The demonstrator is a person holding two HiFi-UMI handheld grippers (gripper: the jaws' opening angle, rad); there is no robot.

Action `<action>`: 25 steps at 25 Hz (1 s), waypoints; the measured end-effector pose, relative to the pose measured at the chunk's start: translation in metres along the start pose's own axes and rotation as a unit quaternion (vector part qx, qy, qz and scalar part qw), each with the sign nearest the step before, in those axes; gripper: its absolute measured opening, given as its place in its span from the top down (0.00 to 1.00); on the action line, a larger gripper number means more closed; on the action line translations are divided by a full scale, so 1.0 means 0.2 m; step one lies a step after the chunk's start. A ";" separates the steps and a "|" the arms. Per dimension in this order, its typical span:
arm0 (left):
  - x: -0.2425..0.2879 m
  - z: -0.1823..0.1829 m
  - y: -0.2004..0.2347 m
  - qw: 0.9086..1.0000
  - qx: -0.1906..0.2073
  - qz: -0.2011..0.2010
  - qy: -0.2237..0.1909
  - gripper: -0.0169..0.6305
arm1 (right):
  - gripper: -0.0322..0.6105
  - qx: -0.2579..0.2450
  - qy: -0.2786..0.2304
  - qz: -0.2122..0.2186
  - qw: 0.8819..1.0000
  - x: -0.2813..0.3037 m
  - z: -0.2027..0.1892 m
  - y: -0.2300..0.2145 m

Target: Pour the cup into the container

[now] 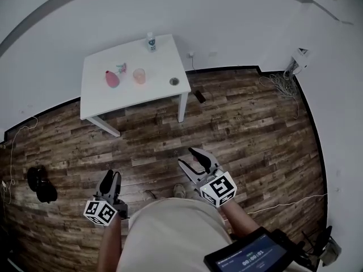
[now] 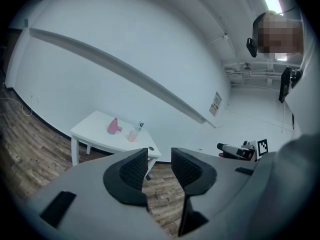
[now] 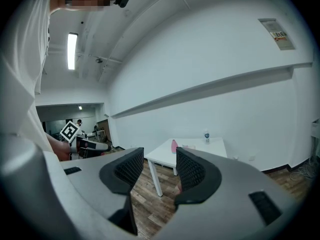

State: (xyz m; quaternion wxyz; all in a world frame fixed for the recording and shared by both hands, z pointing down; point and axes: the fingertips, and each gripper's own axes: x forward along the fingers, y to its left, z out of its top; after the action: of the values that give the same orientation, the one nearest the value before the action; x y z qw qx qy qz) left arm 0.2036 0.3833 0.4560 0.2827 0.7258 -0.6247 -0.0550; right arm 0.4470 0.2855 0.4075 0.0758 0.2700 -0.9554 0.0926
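Head view, cup (image 1: pixel 139 76), perhaps filled, beside pink container (image 1: pixel 112 79), left gripper (image 1: pixel 112 179), right gripper (image 1: pixel 190 158) fingers released

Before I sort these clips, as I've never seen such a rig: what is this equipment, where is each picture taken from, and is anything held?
There is no robot: a person holds a hand-worked gripper in each hand. The head view comes from a camera on their head, looking down at the left gripper and right gripper. The other two pictures come from cameras riding on each gripper, looking along its fingers. Both pairs of fingers stand apart with nothing between them, so nothing is held. Ahead, a white table carries a pink container, a translucent cup, a small bottle and a small round object.
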 end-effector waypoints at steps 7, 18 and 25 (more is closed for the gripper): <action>-0.02 -0.09 -0.11 1.000 -0.004 0.020 -0.010 0.76 | 0.64 -0.005 -0.004 0.008 1.000 -0.11 -0.01 -0.11; 0.04 -0.12 -0.07 1.000 -0.011 0.029 0.001 0.76 | 0.64 0.000 -0.005 0.008 1.000 -0.03 -0.03 -0.19; 0.30 0.00 0.10 1.000 -0.011 0.015 0.008 0.76 | 0.64 0.001 0.008 0.001 1.000 0.22 0.00 -0.30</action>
State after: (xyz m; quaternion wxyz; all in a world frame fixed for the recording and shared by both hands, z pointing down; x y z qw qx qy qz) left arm 0.1981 0.3260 0.4819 0.2965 0.7138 -0.6324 -0.0514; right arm 0.4421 0.2125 0.4239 0.0832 0.2680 -0.9550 0.0960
